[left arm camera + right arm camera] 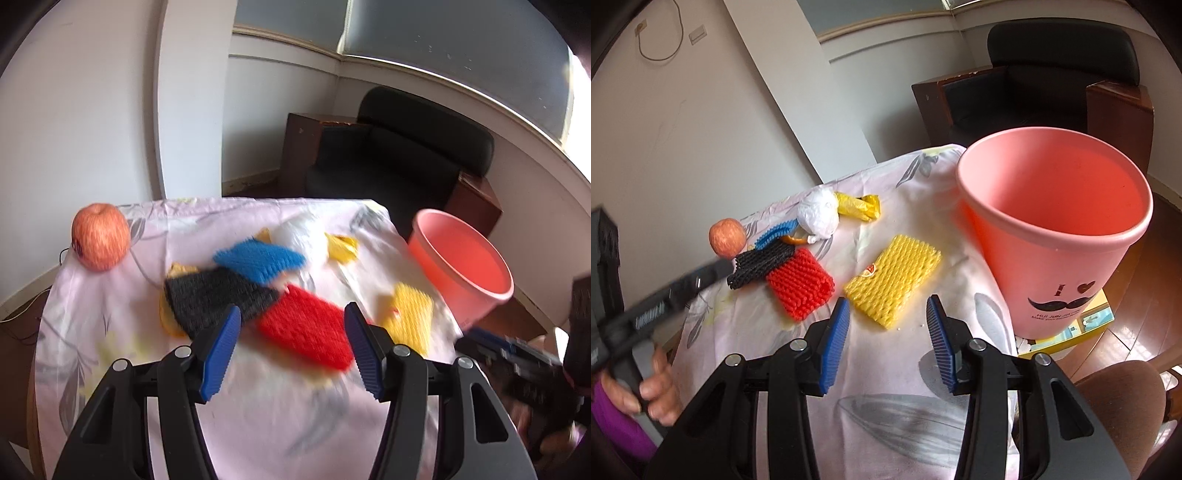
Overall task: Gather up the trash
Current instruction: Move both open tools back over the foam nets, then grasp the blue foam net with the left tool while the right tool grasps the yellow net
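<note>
The left hand-held gripper (291, 347) hovers with its blue pads apart and empty, above the red foam net sleeve (306, 328) on the desk (258, 424). The right hand-held gripper (886, 341) is also apart, empty. A yellow foam net sleeve (892, 280) lies at its 12 o'clock, the pink plastic bin (1056, 236) at 2 o'clock

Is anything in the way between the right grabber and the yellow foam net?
No. The right gripper hangs open over bare cloth, and the yellow foam net lies flat just ahead of its tips, with nothing between. The pink bin stands clear to the right.
</note>
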`<state>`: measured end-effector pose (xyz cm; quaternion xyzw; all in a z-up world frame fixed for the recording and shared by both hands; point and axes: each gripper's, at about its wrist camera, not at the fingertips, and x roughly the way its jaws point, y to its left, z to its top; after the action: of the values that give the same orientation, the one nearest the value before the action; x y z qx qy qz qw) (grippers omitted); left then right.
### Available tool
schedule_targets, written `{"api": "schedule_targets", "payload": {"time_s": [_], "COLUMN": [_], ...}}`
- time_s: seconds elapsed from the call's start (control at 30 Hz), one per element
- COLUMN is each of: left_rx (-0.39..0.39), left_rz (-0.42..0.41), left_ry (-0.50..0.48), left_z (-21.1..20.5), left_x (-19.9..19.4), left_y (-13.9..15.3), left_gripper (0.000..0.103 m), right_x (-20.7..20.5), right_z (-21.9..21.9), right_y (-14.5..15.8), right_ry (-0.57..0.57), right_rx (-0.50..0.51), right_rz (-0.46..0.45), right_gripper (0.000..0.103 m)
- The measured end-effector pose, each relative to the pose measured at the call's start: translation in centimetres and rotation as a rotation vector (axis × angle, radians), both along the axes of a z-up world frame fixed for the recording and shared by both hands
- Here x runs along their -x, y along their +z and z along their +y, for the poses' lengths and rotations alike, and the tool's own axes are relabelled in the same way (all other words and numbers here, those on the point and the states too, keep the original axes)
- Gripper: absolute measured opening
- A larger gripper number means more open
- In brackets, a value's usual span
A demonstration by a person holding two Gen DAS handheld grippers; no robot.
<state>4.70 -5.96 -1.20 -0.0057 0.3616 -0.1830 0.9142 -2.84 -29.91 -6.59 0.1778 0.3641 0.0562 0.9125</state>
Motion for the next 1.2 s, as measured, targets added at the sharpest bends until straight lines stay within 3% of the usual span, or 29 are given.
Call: {"api": "schedule_targets", "payload": {"time_s": [0.17,0.33,0.43,0.63,0.77,1.2], "left_rx": [-0.009,0.068,0.065,0.042,0.065,0.094], "left_rz": [0.031,0.110,0.130,0.187,0.180,0.061], "left_ry": [0.026,0.094,0.124,0.123,0.114,0.060], "left_z": [-0.8,-0.5,-0.4,0.0,0.8,2.7], "left_x": [-3.7,-6.7,-8.0,-9.2,-8.5,-4.1], "left_y": [-0.8,-1.9,-2.6,-4.1,-4.0,-1.0], "left_gripper": [0.057,0.057,0.057,0.021,0.014,0.013], "right_x": [-0.3,-0.8,-1.2,-2.4,-3.0,-4.7], "right_z": [-0.2,-0.5,-0.5,0.2,0.7,0.9], "right_y": [-0.3,-0.4,-0.3,-0.2,-0.3,-1.9], "right_ry": [-0.011,-0.028,-0.029,-0.006,0.008,-0.014], "right_rx": [0.004,0.007,0.008,0.018,0.024,0.043], "right_rz": [0.016,0.028,0.032,0.042,0.055,0.135], "right_gripper": [0.044,0.044,0.044,0.044,0.044,0.044]}}
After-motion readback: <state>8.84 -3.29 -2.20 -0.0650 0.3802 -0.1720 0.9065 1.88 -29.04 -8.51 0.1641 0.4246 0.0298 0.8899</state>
